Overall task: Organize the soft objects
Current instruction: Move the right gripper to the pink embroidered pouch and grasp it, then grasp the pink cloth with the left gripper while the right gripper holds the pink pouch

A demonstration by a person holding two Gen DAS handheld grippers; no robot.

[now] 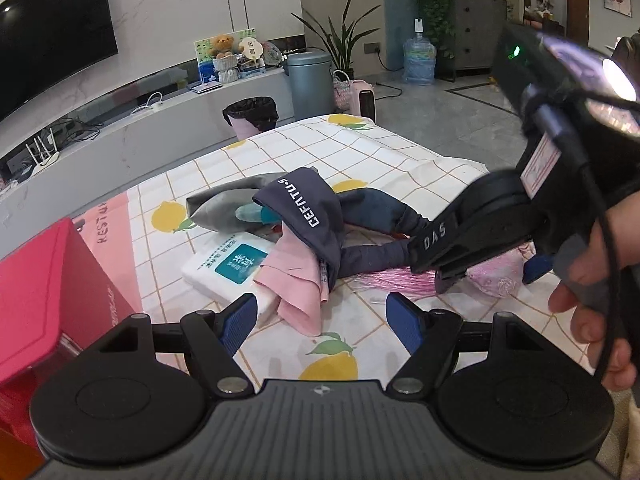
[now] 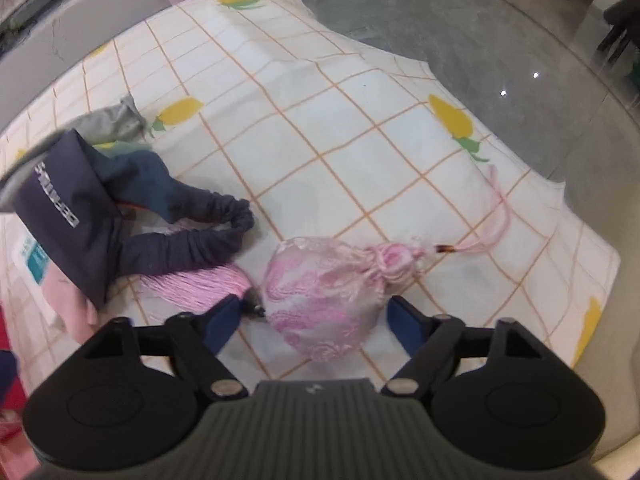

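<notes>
1. We see a pink embroidered pouch (image 2: pixel 324 304) on the lemon-print table (image 2: pixel 320 120), between our right gripper (image 2: pixel 314 314) fingers, which stand open around it, untouching.
2. Our left gripper (image 1: pixel 322 320) fingers spread wide, empty, near a pink cloth (image 1: pixel 296 284).

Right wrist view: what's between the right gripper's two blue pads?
The pink embroidered drawstring pouch sits between the right gripper's blue pads, with a visible gap to each pad. Its pink tassel trails past the left pad.
</notes>
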